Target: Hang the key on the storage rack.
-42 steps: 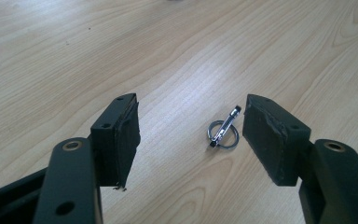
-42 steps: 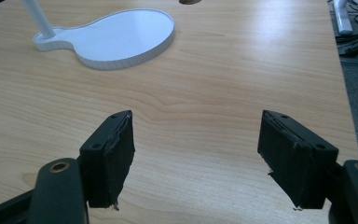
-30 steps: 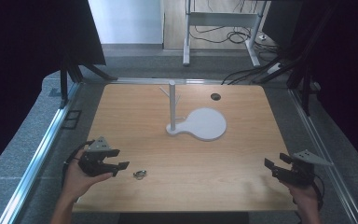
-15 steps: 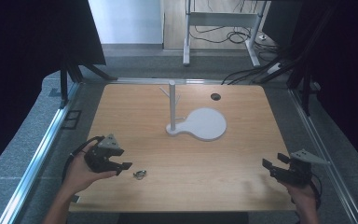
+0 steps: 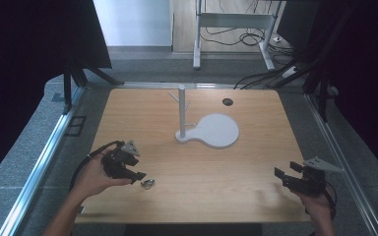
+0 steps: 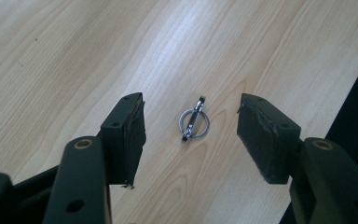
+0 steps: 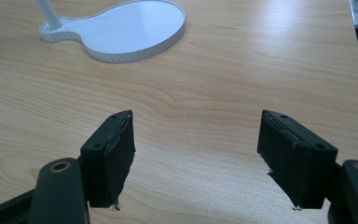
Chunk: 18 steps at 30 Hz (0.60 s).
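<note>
Near the front left corner of the light wooden table [image 5: 256,167], a small metal key ring [image 5: 148,184] lies flat on the bare wood, and the left gripper [image 5: 137,176] hovers just beside it, held in the person's left hand [image 5: 96,174]. Seen from the left gripper view, the ring [image 6: 194,122] sits on the wood between the two black jaws, touched by neither; the jaws stand wide and have just been closing a little with nothing clamped. Close to the front right corner, the right gripper [image 5: 281,177] rests in the person's right hand [image 5: 320,206], its jaws spread wide over bare wood and holding nothing. Toward the middle of the table stands a white stand [image 5: 211,130] with an upright post [image 5: 181,110] bearing short pegs and a flat round tray at its base; the right gripper view shows that tray [image 7: 126,32] well ahead of the jaws. A small dark round hole [image 5: 227,102] marks the wood near the far edge. Grey carpet [image 5: 24,147] surrounds the table, metal rails run along both sides, and beyond the far edge stand a metal frame's legs [image 5: 197,34] and loose cables [image 5: 236,37] on the floor.
</note>
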Tool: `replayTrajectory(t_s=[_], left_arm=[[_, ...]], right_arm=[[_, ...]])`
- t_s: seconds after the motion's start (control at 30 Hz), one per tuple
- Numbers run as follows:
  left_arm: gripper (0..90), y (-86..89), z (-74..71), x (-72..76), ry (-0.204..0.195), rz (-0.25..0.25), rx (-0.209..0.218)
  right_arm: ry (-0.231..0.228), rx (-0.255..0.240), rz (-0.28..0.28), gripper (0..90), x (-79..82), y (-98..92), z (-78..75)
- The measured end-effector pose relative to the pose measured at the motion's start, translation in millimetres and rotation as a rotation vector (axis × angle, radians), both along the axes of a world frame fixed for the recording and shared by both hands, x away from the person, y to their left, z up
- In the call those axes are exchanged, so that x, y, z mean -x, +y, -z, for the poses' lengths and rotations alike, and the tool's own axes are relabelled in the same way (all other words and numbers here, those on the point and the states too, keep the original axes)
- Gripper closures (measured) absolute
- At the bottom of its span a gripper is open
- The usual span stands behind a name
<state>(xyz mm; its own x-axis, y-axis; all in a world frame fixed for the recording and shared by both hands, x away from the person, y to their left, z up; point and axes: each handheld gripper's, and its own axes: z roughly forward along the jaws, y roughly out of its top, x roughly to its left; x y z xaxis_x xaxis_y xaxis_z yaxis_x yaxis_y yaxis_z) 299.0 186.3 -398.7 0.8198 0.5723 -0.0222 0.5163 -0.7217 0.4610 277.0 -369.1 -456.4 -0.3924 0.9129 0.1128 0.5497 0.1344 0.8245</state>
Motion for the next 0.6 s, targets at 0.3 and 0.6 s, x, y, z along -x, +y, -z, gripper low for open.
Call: replayTrajectory(t_s=[0.3, 0.6], left_arm=[[43.6, -6.9, 5.4, -8.5, 0.032, 0.025, -0.094], [47.0, -19.2, 11.4, -12.9, 0.069, 0.093, -0.181]], right_arm=[[0.013, 0.008, -0.008, 28.2, -0.2, 2.3, 1.8], [0.024, 0.016, -0.019, 28.3, -3.2, 6.9, 7.2]])
